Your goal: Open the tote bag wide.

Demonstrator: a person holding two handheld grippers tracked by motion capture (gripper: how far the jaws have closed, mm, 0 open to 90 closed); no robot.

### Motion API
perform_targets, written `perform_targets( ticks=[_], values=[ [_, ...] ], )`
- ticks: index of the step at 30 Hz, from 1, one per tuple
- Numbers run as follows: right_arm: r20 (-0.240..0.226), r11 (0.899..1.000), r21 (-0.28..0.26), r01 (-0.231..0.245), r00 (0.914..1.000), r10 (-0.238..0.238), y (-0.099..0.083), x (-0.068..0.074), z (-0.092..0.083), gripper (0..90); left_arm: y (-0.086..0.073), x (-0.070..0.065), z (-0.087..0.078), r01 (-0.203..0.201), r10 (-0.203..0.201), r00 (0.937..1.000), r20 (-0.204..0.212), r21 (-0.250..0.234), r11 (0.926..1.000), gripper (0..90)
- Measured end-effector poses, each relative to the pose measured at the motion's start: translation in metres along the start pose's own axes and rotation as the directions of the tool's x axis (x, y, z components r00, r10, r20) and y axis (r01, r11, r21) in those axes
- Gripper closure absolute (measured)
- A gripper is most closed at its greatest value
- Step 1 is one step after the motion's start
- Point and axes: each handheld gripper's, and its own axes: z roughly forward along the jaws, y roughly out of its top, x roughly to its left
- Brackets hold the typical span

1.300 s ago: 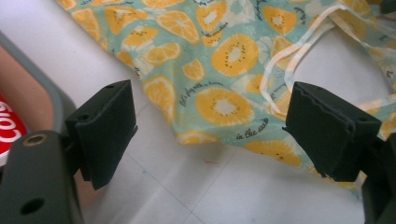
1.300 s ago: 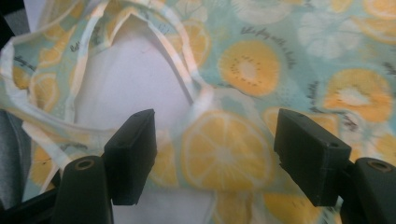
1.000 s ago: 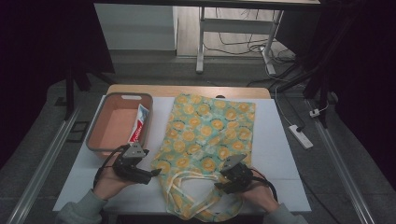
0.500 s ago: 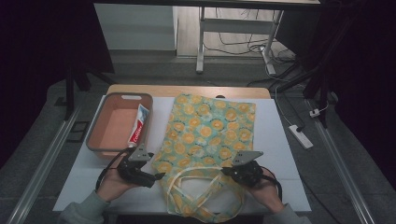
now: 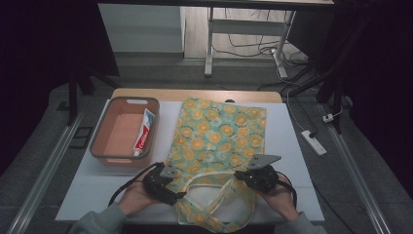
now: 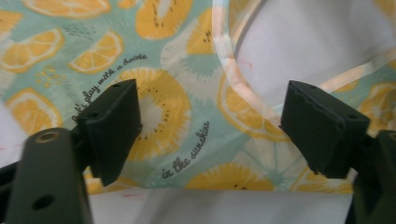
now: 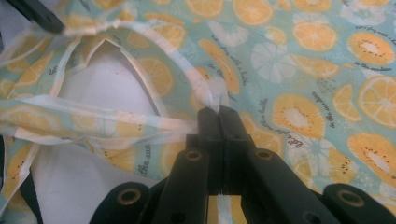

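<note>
The right gripper [image 7: 218, 112] has its jaws pinched tight on a pale handle strap [image 7: 205, 88] of the flat orange-slice-printed teal fabric bag [image 5: 219, 141] lying mid-table, while the left gripper [image 6: 210, 126] hangs wide apart over its near edge, printed lettering legible up close.

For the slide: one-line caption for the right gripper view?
Right gripper clamped shut on the handle of the citrus-print tote bag.

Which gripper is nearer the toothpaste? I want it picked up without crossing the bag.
Left. The left gripper sits just below the orange bin holding the toothpaste; the right gripper is across the fruit-print bag, clamped on its handle.
</note>
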Motion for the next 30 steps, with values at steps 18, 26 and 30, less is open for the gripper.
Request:
perform_targets(
  ticks=[18, 26, 30],
  values=[
    [0.017, 1.0, -0.01, -0.019, 0.9997, 0.019, -0.003, -0.004, -0.007, 89.4, -0.003, 0.001, 0.016, -0.018, 0.012, 0.9974, 0.071, 0.079, 0.9967, 88.6],
    [0.016, 1.0, -0.006, -0.021, 0.9997, 0.021, -0.004, -0.004, -0.006, 89.4, 0.005, -0.013, 0.006, -0.012, 0.014, 0.9956, 0.093, -0.022, 0.9997, 57.5],
    [0.015, 1.0, -0.005, -0.019, 0.9997, 0.019, -0.003, -0.003, -0.004, 89.4, 0.012, -0.009, 0.015, 0.029, -0.027, 0.9988, 0.041, -0.07, 0.9971, 37.1]
  ],
)
